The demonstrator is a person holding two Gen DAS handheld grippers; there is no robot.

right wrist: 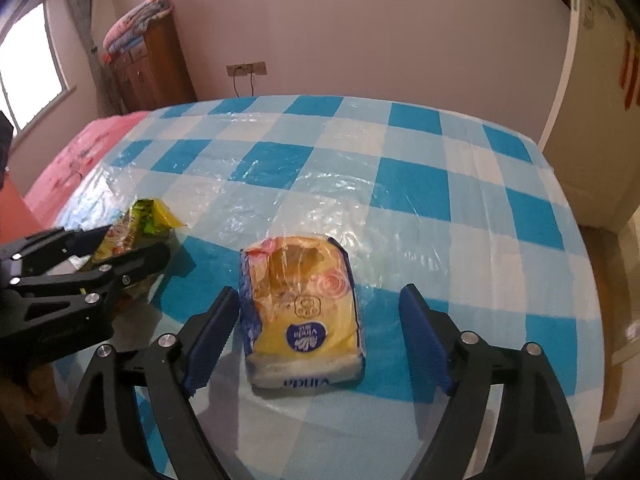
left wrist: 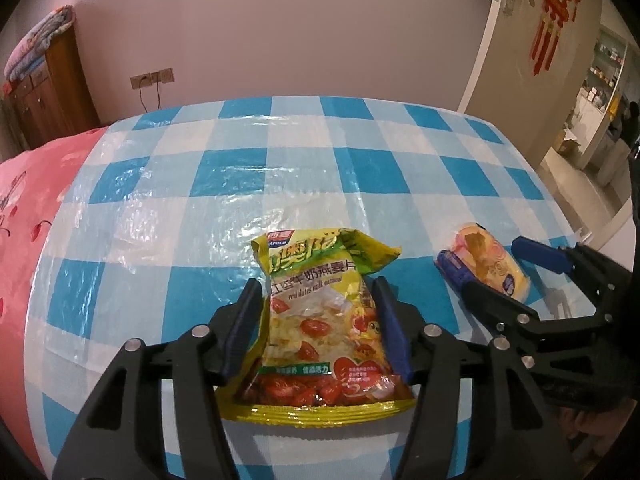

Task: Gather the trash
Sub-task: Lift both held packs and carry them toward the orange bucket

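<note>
A yellow-green oatmeal packet [left wrist: 316, 320] lies flat on the blue-and-white checked tablecloth [left wrist: 280, 168]. My left gripper [left wrist: 316, 282] straddles it, with a blue pad close along each side and the jaws parted, so the packet rests on the cloth. To its right lies a yellow tissue pack [right wrist: 304, 312] with a blue label. My right gripper [right wrist: 319, 291] stands wide open around it. The left pad is near the pack's edge and the right pad is well clear. Each wrist view shows the other gripper [right wrist: 136, 240] [left wrist: 482, 250] beside its item.
Clear plastic covers the checked cloth [right wrist: 400, 184], which drops away at the right edge. Pink bedding [left wrist: 36, 200] adjoins the left side. A wooden cabinet [left wrist: 48, 92] stands at the back left wall. A white door [left wrist: 520, 40] and an open doorway are at the right.
</note>
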